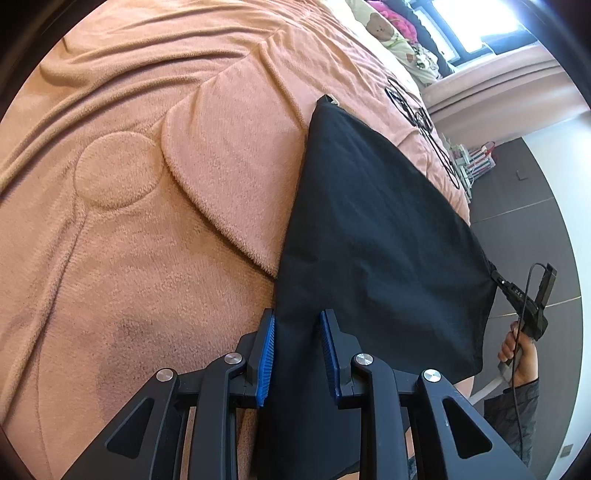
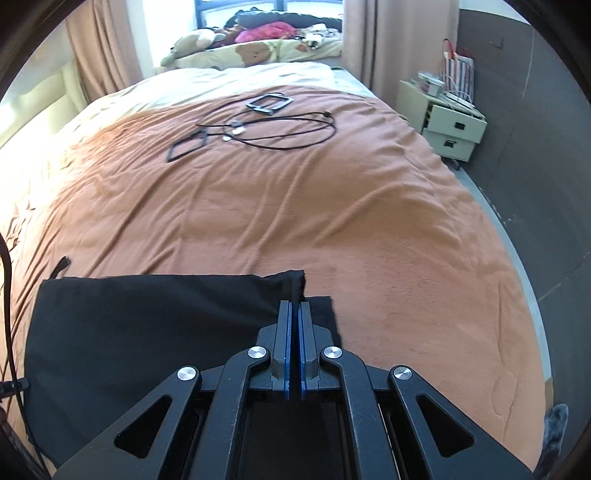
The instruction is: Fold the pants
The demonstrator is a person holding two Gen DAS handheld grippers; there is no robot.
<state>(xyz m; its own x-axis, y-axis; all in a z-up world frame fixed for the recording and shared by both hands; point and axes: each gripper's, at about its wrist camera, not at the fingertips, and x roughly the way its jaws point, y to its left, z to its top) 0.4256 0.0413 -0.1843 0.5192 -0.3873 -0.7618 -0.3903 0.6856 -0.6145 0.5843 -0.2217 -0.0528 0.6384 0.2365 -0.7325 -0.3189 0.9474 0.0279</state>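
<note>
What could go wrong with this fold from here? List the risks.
1. The right gripper pinches only a corner of the black pants; a tug might pull it free.
2. The left gripper jaws straddle the fabric with gaps, so that side may slip.
3. The black cables lying further up the bed could snag.

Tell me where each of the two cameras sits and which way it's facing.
Left wrist: on the left gripper, looking across the orange blanket; shows the pants, right gripper and a hand.
Right wrist: on the right gripper, facing up the bed toward the window, fingers shut on the pants.
Shared: pants, blanket, cables.
</note>
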